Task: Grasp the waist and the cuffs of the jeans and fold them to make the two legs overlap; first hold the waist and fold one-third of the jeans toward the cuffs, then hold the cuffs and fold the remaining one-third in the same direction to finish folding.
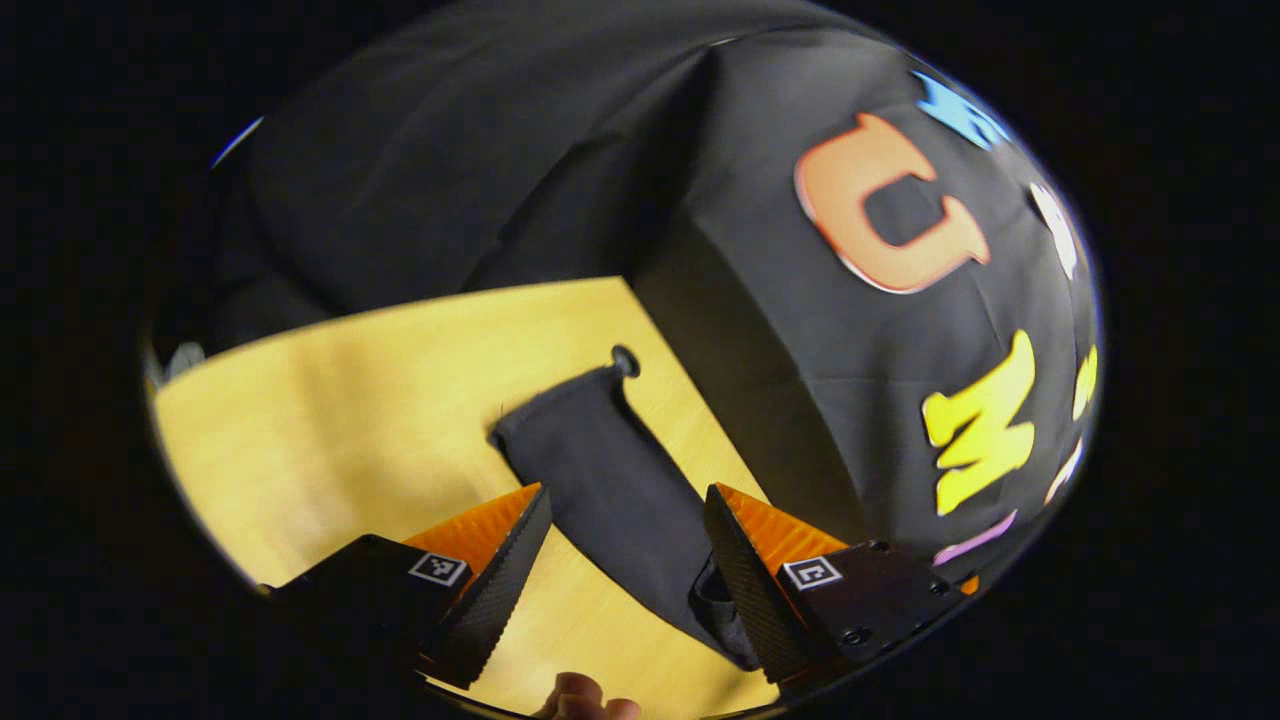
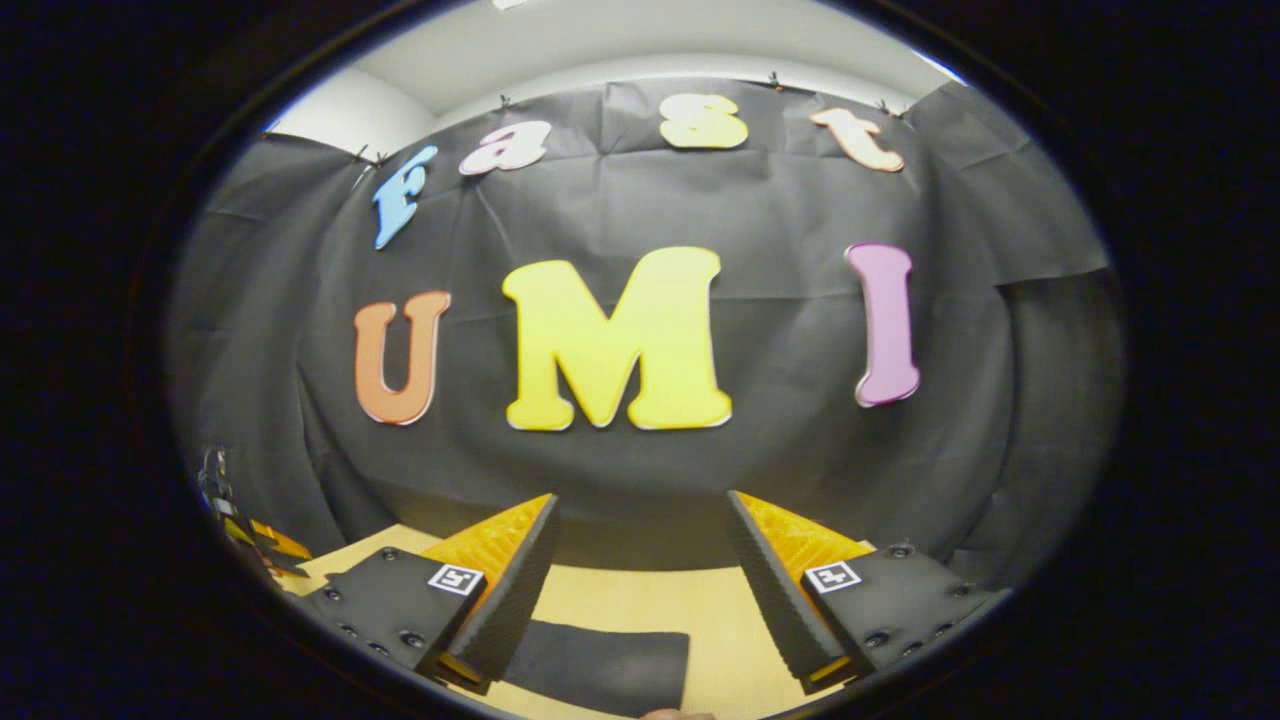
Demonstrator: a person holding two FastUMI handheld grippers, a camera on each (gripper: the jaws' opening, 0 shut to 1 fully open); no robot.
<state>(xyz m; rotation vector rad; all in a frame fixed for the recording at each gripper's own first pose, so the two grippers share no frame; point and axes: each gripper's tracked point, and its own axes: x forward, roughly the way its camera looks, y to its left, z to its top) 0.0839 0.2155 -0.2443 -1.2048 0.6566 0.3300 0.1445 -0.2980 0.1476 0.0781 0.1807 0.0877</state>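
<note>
In the left gripper view, the left hand-held gripper (image 1: 625, 570) is wide open low in the frame, and the dark jeans (image 1: 610, 480) lie flat on the yellow wooden desk (image 1: 340, 400), running from the middle of the frame down between its two fingers, with one leg end toward the middle. In the right gripper view, the right hand-held gripper (image 2: 640, 590) is wide open too and holds nothing, and a dark piece of the jeans (image 2: 600, 660) lies on the desk (image 2: 720, 620) at the bottom of the frame, just right of its left finger.

dark jeans (image 1: 610, 480) flat on wooden table (image 1: 380, 400)
</note>
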